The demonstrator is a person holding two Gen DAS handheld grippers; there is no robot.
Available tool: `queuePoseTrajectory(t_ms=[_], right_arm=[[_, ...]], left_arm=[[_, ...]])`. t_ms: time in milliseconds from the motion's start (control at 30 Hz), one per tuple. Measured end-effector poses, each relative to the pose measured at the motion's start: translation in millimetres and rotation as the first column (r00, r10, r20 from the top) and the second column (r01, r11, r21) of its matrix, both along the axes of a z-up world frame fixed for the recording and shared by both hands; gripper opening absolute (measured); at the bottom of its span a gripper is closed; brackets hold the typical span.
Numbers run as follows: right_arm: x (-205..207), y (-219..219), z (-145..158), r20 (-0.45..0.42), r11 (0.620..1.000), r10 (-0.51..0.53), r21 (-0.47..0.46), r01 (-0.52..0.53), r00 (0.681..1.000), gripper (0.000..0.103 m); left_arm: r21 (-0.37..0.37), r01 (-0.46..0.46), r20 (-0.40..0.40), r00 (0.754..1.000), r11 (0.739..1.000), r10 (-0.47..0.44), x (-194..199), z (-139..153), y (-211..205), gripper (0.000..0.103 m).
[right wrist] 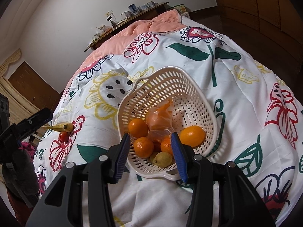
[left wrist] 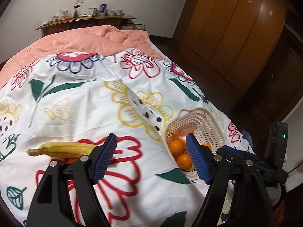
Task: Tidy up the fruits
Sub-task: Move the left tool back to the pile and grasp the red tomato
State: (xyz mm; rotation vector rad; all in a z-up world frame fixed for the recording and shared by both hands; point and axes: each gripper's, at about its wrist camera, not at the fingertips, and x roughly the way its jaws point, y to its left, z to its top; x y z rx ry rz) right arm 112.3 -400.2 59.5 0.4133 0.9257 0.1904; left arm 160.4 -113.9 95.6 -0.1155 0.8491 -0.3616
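Note:
A white perforated basket (right wrist: 180, 83) sits on the floral bedspread and holds several oranges (right wrist: 138, 127), a plastic bag of orange fruit (right wrist: 161, 117) and a greenish pear (right wrist: 162, 158). My right gripper (right wrist: 150, 151) is open and empty, just above the basket's near rim. The basket also shows in the left wrist view (left wrist: 204, 121). A banana (left wrist: 64, 148) lies on the bedspread to the left, with a small red fruit (right wrist: 64, 136) beside it. My left gripper (left wrist: 151, 157) is open and empty, between banana and basket, with the right gripper (left wrist: 246, 157) beside it.
The floral bedspread (left wrist: 85, 104) covers the bed, with a peach quilt (left wrist: 85, 41) at the far end. A wooden shelf (left wrist: 85, 19) with small items runs behind it. A wooden wardrobe (left wrist: 236, 28) stands to the right.

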Motion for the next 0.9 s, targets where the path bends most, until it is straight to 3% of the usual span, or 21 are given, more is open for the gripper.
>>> queuePoseTrajectory(t_ms=[267,633,833,900], right_arm=[[0,11,-2,-0.009,1.0,0.021,-0.003,-0.021,1.0,0.045],[2,18,-5,-0.022,0.999,0.036,-0.005,-0.036,0.999,0.045],[2,22,-7,-0.028,0.999,0.048,-0.006,-0.048,0.998,0.045],[2,23,-7,-0.03,0.999,0.051,-0.005,-0.051,0.998,0.045]], left_arm=[[-0.011,-0.102,0.008,0.995,0.995,0.102,-3,4,45,0.077],[0.078,-0.139,-0.002,0.99,0.987,0.14,-13,-19,69,0.076],[0.102,-0.127,-0.027,0.991,0.987,0.131,-16,-37,70,0.065],[0.11,-0.127,-0.042,0.99,0.986,0.132,-16,-42,71,0.057]])
